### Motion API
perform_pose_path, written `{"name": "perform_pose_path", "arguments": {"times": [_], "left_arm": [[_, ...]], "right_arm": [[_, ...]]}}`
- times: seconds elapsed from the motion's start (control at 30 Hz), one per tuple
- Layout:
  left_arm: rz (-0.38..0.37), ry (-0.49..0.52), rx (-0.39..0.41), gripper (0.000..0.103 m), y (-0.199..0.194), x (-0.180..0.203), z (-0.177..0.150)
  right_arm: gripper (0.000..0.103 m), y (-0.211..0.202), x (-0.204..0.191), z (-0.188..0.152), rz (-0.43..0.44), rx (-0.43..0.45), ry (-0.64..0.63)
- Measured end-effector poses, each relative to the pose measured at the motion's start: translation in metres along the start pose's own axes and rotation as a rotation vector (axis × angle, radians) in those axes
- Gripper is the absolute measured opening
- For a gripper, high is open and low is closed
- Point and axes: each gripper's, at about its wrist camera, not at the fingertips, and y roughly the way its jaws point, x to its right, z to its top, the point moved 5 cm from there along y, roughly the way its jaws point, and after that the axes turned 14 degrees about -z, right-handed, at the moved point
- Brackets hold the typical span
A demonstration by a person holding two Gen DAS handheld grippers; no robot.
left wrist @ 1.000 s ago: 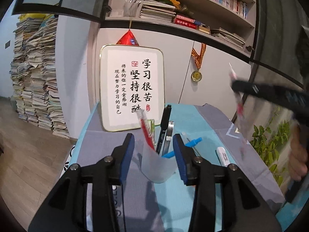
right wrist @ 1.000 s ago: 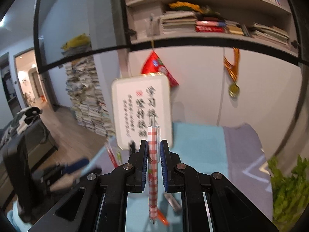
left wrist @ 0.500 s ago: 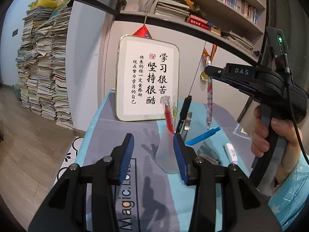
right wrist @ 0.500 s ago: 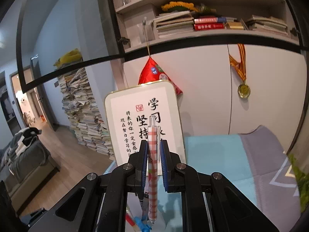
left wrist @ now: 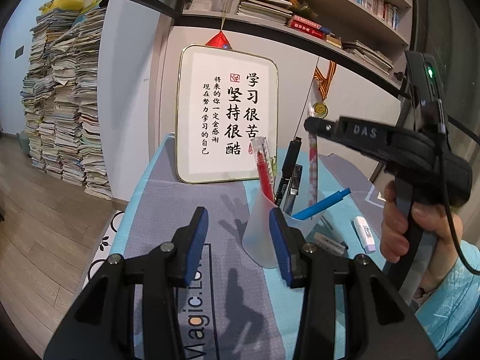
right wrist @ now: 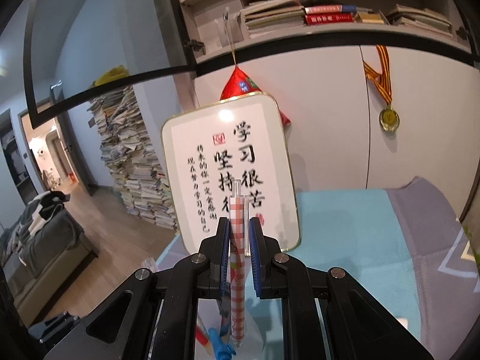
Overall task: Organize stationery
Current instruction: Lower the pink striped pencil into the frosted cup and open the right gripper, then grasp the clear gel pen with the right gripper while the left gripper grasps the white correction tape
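The right gripper [right wrist: 239, 241] has swung in from the 3 o'clock side of the left wrist view, and its jaws are clamped on the pink checked pen [right wrist: 237, 273], which hangs upright with its tip now just over the translucent pen cup [left wrist: 264, 228]. The left gripper [left wrist: 238, 240] has its jaws apart, its right pad touching the cup's wall at 1 o'clock, steadying it. A red pen [left wrist: 265, 172], black pens and a blue pen [left wrist: 322, 204] already stand inside. Judging from this, the drop is next; a white correction tape [left wrist: 364, 234] and a marker wait on the tablecloth [left wrist: 168, 228].
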Motion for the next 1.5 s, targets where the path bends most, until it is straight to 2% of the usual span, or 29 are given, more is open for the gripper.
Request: {"name": "perform_pose_path", "arguments": {"times": [0.23, 0.83, 1.0, 1.17, 1.23, 1.37, 1.5], "left_arm": [[-0.001, 0.004, -0.007, 0.040, 0.000, 0.001, -0.001], [-0.009, 0.030, -0.040, 0.040, -0.002, 0.016, -0.008], [-0.019, 0.045, -0.059, 0.040, 0.001, 0.024, -0.011], [-0.034, 0.064, -0.071, 0.040, 0.003, 0.035, -0.014], [-0.043, 0.072, -0.079, 0.040, 0.004, 0.040, -0.016], [-0.065, 0.090, -0.106, 0.040, 0.010, 0.053, -0.021], [-0.074, 0.110, -0.132, 0.040, 0.015, 0.065, -0.027]], "right_arm": [[0.014, -0.009, 0.010, -0.014, 0.020, -0.041, 0.016], [0.014, -0.022, 0.010, -0.034, 0.037, -0.155, -0.037], [0.015, -0.042, 0.027, -0.031, 0.081, -0.163, -0.001], [0.015, -0.063, 0.052, -0.026, 0.069, -0.144, 0.026], [0.015, -0.066, 0.065, -0.027, 0.033, -0.144, 0.027], [0.015, -0.037, 0.087, -0.048, -0.104, -0.290, -0.018], [0.015, -0.004, 0.092, -0.074, -0.131, -0.414, -0.041]]}}
